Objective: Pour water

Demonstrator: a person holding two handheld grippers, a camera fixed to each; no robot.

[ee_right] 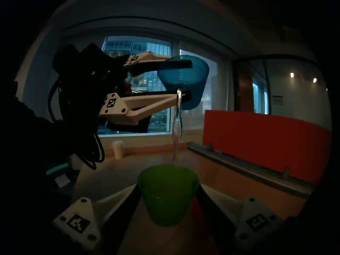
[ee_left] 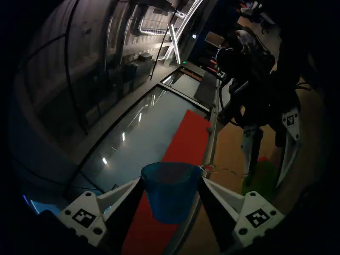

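Note:
My left gripper (ee_left: 170, 180) is shut on a translucent blue cup (ee_left: 170, 195), held between both fingers. In the right gripper view the left gripper (ee_right: 182, 80) holds that blue cup (ee_right: 187, 78) tipped on its side, high up. A thin stream of water (ee_right: 175, 123) falls from its rim into the green cup (ee_right: 168, 193) below. My right gripper (ee_right: 168, 187) is shut on this upright green cup. From the left gripper view, the right gripper (ee_left: 263, 180) and the green cup (ee_left: 261, 178) lie lower right, with the stream (ee_left: 214, 168) running towards them.
A wooden table (ee_right: 127, 170) lies under both cups. A red panel (ee_right: 263, 140) and a metal rail (ee_right: 238, 163) run along its right side. A small white cup (ee_right: 117, 149) stands by the window sill at the back. A person's dark sleeve is at the left.

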